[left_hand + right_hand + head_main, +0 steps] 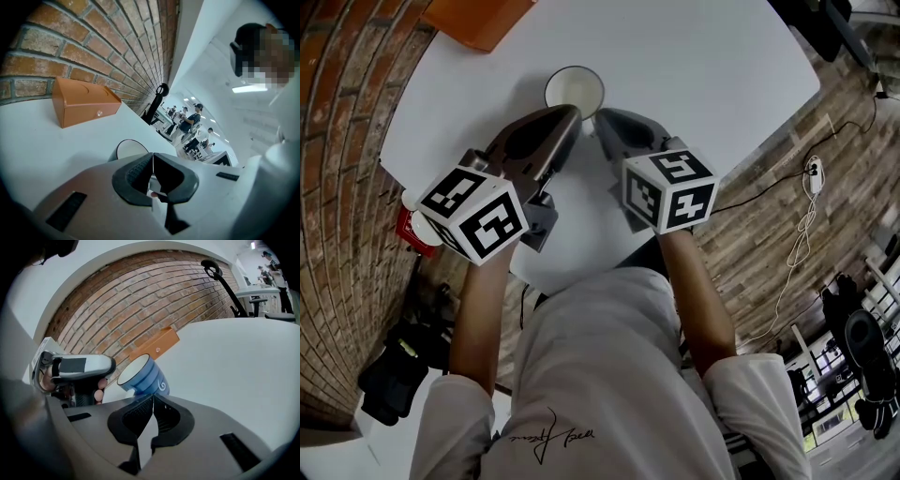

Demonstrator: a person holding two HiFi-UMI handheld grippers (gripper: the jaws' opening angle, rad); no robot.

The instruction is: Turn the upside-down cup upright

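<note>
**A:** What carries everything?

**B:** A broad white desk (712, 66), smooth and matte, with rounded corners. It spreads out ahead of both grippers.

**A:** And the grippers?

**B:** The left gripper (152, 157) is clenched. Its dark ribbed pads (138, 173) meet tip to tip, and none of the things on the desk is between them. The right gripper (152, 399) is clenched the same way, its own ribbed pads (141, 411) pressed together at the tips and grasping nothing. Both shells are smooth grey plastic. Each gripper carries a cube (473, 214) with black-and-white square markers at its rear end. In the head view they angle inward, so their tips lie near each other.

**A:** Anything else on the desk?

**B:** An orange box (84, 101) with flat faces and a sloping top. It lies well beyond the left gripper and off to its left, near a rough red brick wall (93, 37).

**A:** Where is the cup?

**B:** The cup (143, 376) is just beyond the tips of both grippers. It is round and glazed blue outside, with darker bands and a white swirl, and it is white inside. Its mouth faces up, and the head view looks straight into the white bowl. The gripper shells hide its base, so I cannot tell whether either tip touches it.
</note>
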